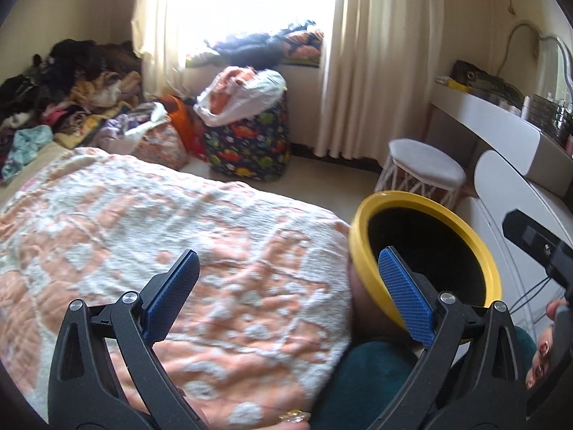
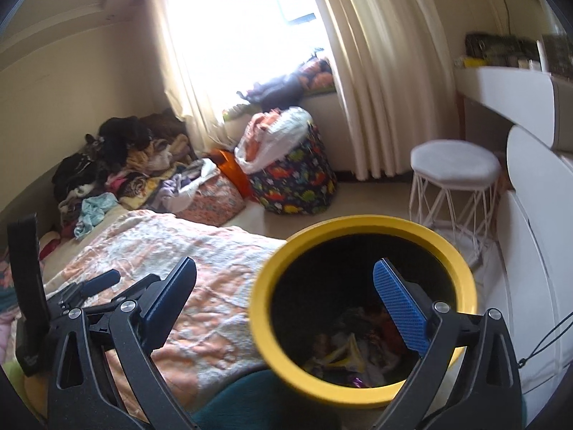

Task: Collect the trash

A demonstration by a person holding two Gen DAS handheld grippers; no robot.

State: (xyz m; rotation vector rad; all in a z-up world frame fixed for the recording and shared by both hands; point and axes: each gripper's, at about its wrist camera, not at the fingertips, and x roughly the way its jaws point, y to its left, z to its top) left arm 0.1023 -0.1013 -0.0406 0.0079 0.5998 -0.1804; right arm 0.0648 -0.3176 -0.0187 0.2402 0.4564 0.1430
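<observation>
A round trash bin with a yellow rim and dark inside stands beside the bed; wrappers and scraps lie at its bottom. In the left wrist view the bin is at the right. My left gripper is open and empty above the bed's blanket, its right finger in front of the bin rim. My right gripper is open and empty, its right finger over the bin's mouth, its left finger over the blanket. The left gripper also shows at the left of the right wrist view.
A pile of clothes lies at the bed's far end. A dinosaur-print hamper with a white bag and cloth bags stand under the curtained window. A white stool and white dresser stand at the right.
</observation>
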